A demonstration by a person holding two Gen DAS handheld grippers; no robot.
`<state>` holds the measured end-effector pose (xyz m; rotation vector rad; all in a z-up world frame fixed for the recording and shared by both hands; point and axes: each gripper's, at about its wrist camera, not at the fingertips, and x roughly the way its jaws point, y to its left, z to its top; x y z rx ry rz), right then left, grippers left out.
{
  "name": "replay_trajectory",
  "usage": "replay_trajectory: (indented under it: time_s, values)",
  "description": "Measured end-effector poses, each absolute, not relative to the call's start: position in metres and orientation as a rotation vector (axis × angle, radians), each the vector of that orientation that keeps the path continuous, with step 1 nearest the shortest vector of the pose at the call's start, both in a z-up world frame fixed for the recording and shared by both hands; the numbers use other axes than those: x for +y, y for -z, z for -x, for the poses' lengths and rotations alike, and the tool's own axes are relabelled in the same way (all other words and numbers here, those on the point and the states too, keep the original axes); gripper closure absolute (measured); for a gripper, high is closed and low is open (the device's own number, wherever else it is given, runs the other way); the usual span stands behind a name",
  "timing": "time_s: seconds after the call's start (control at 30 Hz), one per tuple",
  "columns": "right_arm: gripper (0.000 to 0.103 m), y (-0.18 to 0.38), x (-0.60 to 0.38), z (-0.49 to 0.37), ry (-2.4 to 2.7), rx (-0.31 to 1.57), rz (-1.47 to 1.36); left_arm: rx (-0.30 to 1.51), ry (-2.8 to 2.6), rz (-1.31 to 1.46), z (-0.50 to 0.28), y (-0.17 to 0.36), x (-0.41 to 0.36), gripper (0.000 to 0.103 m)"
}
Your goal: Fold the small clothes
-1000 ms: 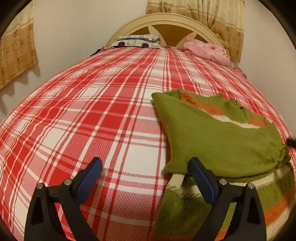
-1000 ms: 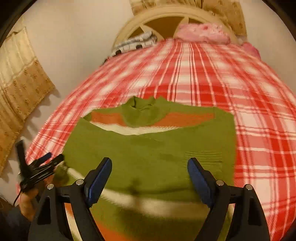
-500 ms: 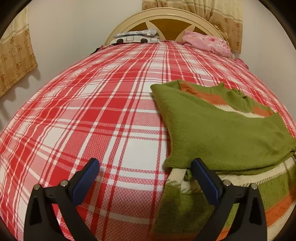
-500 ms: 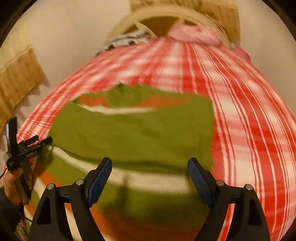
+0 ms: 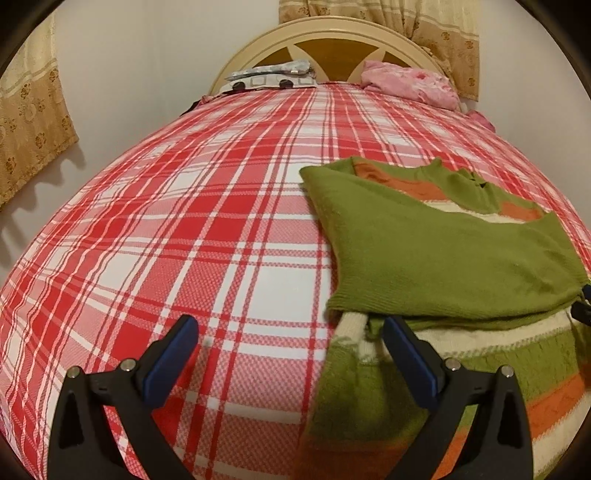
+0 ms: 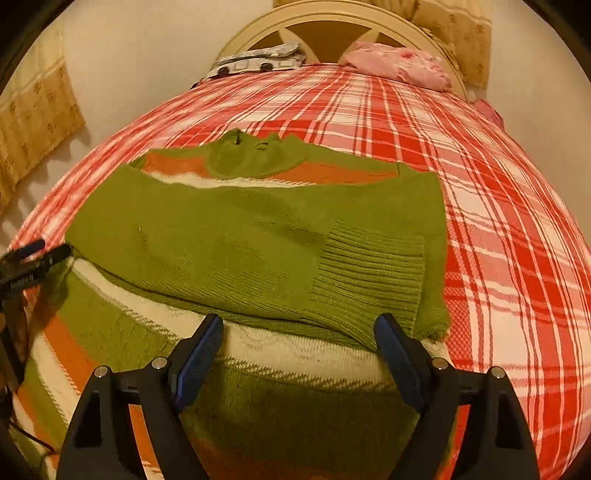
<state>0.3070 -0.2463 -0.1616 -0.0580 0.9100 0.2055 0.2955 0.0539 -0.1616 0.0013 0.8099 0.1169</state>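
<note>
We have the green sweater [image 6: 258,236] lying flat on the bed [image 6: 498,229], filling the centre and lower left of the right wrist frame and the right half of the left wrist frame. Its sleeves are already folded across the chest: the ribbed cuff [image 6: 369,273] rests on the body at centre right, and the collar [image 6: 255,155] points toward the headboard [image 6: 328,22] at the top of the frame. We judge the sleeve folds done; the bottom-to-top fold of the striped lower part, which still lies spread out, looks left to do. Our right hand-held gripper [image 6: 299,350] hovers over the white stripe with its jaws wide and holding nothing. Our left hand-held gripper [image 5: 291,354] is also spread wide and empty, one finger over the sweater's left edge, the other over bare plaid.
</note>
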Motion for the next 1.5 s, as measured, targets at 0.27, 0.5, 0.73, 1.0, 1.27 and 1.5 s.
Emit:
replay_trajectory:
  time_s: [0.27,0.5,0.73,1.0,1.27,1.5]
  values:
    - [0.018,0.163,-0.252,-0.295,-0.163,0.939,0.016,0.793,-0.070,0.007,-0.275,0.156,0.050,0.001]
    - [0.017,0.171,-0.250,-0.292,-0.165,0.942,0.056,0.796,-0.067,0.011,-0.270,0.155,0.046,0.001]
    - [0.016,0.173,-0.249,-0.288,-0.148,0.934,0.060,0.784,-0.026,-0.003,-0.252,0.152,0.040,0.001]
    - [0.016,0.167,-0.249,-0.264,-0.139,0.903,0.060,0.770,-0.006,0.010,-0.235,0.149,0.040,0.001]
    - [0.016,0.164,-0.248,-0.227,-0.130,0.872,0.058,0.762,0.031,0.040,-0.208,0.149,0.038,0.001]
    - [0.016,0.165,-0.250,-0.212,-0.120,0.857,0.044,0.766,0.040,0.047,-0.193,0.152,0.036,0.001]
